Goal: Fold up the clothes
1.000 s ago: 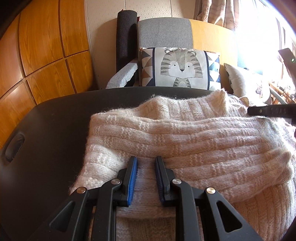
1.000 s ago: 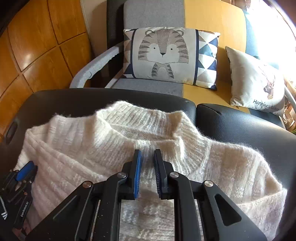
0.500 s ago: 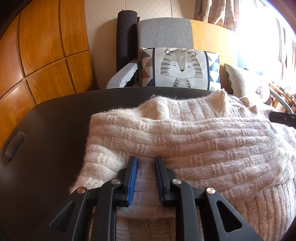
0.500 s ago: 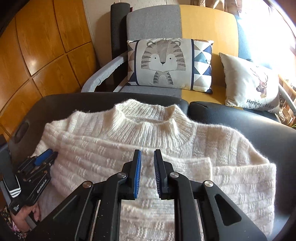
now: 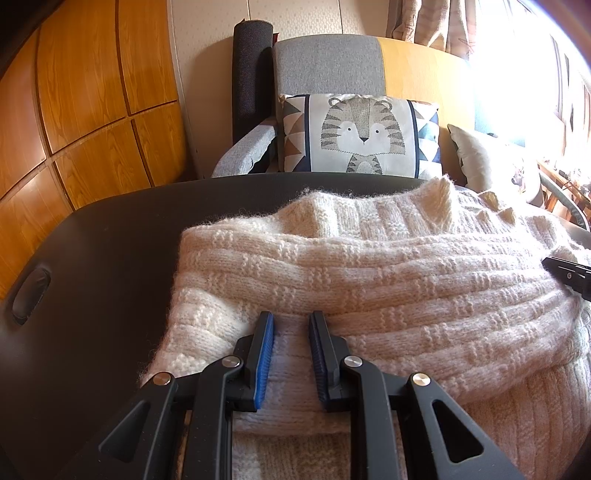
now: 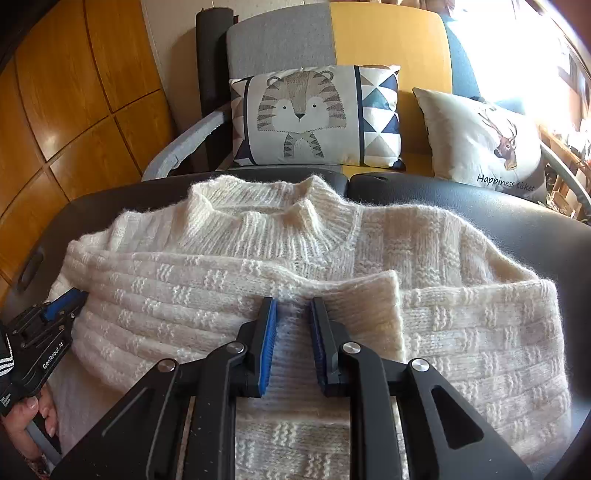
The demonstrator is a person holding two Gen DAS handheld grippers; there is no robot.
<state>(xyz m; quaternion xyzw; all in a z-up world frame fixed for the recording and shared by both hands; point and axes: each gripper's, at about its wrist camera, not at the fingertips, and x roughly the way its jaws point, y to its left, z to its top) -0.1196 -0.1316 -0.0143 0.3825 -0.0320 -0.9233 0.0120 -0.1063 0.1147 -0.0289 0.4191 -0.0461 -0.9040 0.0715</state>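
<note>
A cream knit sweater (image 6: pixel 332 258) lies on a black padded table (image 6: pixel 480 206), collar at the far side, both sleeves folded across the chest. It also shows in the left wrist view (image 5: pixel 388 266). My left gripper (image 5: pixel 291 321) hovers open and empty over the sweater's left edge, below the folded sleeve; it also shows at the left in the right wrist view (image 6: pixel 62 302). My right gripper (image 6: pixel 293 306) is open and empty over the cuff of the folded sleeve at the sweater's middle. Its tip shows at the right edge of the left wrist view (image 5: pixel 565 273).
The black table (image 5: pixel 110 258) has a handle slot (image 5: pixel 31 291) at its left. Behind it stands a grey and yellow sofa (image 6: pixel 332 33) with a tiger cushion (image 6: pixel 314 114) and a deer cushion (image 6: pixel 484 140). Wood panelling (image 5: pixel 74 110) fills the left.
My right gripper has drawn back toward me and lies lower over the sleeve cuff; the sleeve now lies flat across the chest. My left gripper has stayed still.
</note>
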